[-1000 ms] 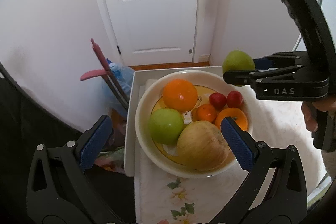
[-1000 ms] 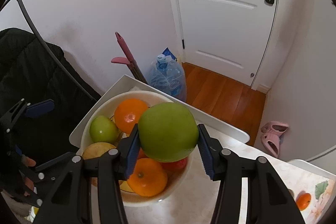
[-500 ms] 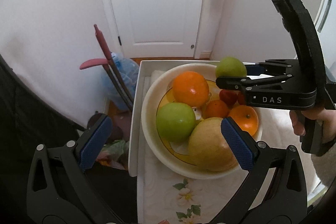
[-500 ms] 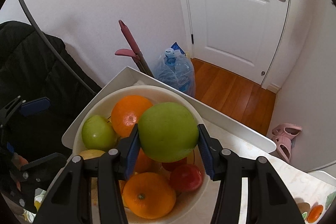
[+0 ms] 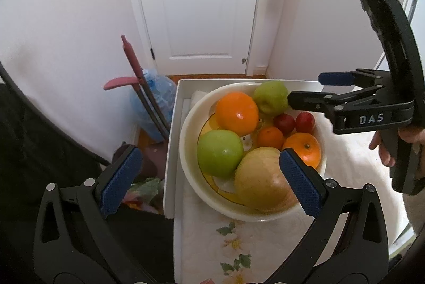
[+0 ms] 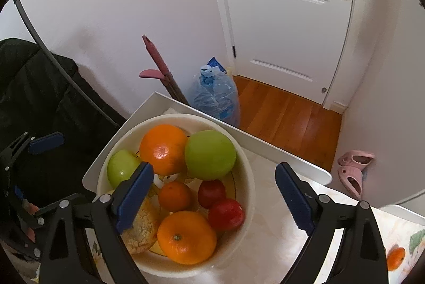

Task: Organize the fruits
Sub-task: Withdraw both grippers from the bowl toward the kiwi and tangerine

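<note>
A white bowl (image 5: 186,124) (image 6: 247,193) on a white table holds oranges, two green apples, two red fruits and a large yellow pear (image 5: 261,180). The green apple (image 6: 209,153) (image 5: 271,97) now lies at the bowl's far rim beside a big orange (image 6: 163,149). My right gripper (image 6: 213,200) is open and empty, just above and behind the bowl; it also shows in the left wrist view (image 5: 305,90). My left gripper (image 5: 209,181) is open and empty, its jaws straddling the bowl's near left side.
The table's white raised edge (image 5: 170,151) runs along the left. Beyond it stand a blue water jug (image 6: 215,95), pink-handled tools (image 5: 132,63) and a white door (image 5: 199,4). A black chair (image 6: 39,97) is at left. A small orange (image 6: 395,257) lies on the table at right.
The right gripper has opened and let go of the green apple, which now rests in the bowl. The left gripper stayed open and the view shifted slightly.
</note>
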A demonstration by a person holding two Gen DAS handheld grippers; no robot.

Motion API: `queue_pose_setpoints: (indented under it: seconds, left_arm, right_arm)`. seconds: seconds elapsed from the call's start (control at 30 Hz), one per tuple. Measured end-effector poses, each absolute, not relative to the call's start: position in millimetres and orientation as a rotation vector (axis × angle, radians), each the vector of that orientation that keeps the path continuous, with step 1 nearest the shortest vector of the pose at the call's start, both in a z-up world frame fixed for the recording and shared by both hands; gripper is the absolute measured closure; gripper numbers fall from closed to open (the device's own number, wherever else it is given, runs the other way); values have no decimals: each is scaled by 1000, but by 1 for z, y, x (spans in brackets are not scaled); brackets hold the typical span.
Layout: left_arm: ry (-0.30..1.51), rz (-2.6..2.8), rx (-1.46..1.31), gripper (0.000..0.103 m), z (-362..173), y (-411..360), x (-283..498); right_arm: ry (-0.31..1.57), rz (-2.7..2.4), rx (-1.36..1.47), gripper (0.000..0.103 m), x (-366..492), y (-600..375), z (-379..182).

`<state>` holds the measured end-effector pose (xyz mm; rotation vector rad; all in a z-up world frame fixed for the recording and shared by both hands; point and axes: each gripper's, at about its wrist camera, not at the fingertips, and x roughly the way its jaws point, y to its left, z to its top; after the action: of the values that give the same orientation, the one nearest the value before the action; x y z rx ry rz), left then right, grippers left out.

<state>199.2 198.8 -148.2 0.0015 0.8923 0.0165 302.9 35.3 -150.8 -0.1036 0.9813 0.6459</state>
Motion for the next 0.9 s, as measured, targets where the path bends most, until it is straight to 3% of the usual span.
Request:
queue_pose_setpoints:
  seconds: [0.47, 0.9]
  left_arm:
    - [802, 21, 50, 0, -93, 177, 170]
    - [773, -52, 84, 0, -71, 90, 156]
  right_arm:
    - [941, 606, -68, 12, 257, -2, -98]
    - [921, 492, 2, 12, 220, -107, -70]
